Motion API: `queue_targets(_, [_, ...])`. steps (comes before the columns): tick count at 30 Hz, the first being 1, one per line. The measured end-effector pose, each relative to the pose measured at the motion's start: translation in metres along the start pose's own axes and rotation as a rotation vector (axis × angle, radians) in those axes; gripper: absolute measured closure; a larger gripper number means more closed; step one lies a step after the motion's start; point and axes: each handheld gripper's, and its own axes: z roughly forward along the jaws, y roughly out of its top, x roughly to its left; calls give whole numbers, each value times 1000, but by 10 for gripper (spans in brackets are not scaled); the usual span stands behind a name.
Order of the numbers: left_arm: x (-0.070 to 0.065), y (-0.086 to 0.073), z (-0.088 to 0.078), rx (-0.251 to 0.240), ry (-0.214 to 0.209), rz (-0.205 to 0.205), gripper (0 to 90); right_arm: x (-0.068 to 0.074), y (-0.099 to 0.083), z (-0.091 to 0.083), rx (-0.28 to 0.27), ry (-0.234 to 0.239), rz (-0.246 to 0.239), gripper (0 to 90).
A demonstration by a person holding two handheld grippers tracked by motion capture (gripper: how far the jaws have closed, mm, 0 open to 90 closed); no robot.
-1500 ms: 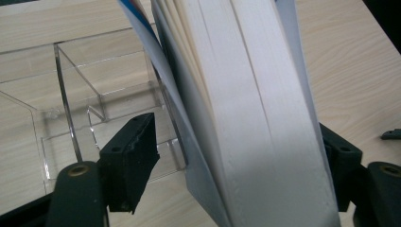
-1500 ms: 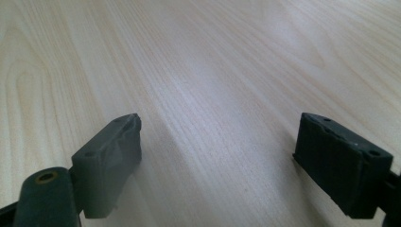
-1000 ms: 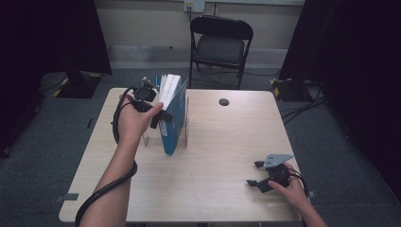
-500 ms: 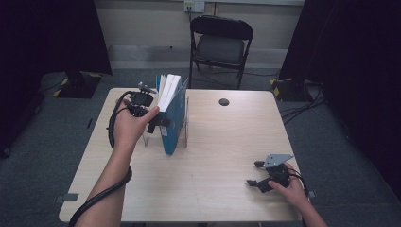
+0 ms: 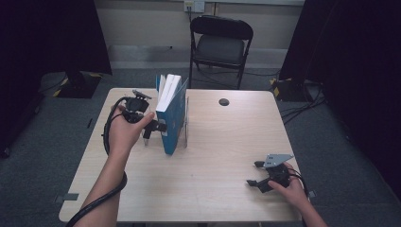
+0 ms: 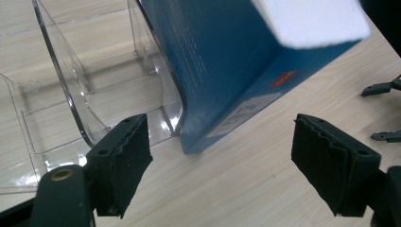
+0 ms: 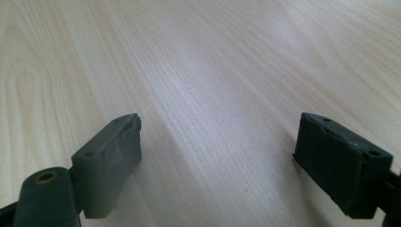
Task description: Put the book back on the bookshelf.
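- The blue book (image 5: 171,113) stands up in a clear plastic stand (image 5: 185,124), in the upper middle of the high view, on the worktop (image 5: 213,156).
- The left tool (image 5: 153,126) sits just beside the book's lower left side, its jaws wide apart, holding nothing.
- The right tool (image 5: 251,174) rests on the worktop at the lower right, well apart from the book, its jaws apart too.
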Motion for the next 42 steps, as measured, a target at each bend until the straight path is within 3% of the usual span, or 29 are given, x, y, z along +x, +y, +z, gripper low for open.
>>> queue_targets(27, [5, -28, 16, 21, -33, 9, 207, 0, 0, 0, -1, 0, 1, 145])
queue_targets(29, [5, -30, 17, 6, -32, 9, 212, 0, 0, 0, -1, 0, 1, 146])
queue_targets(42, [8, -47, 26, 40, -44, 9, 209, 0, 0, 0, 2, 2, 0, 145])
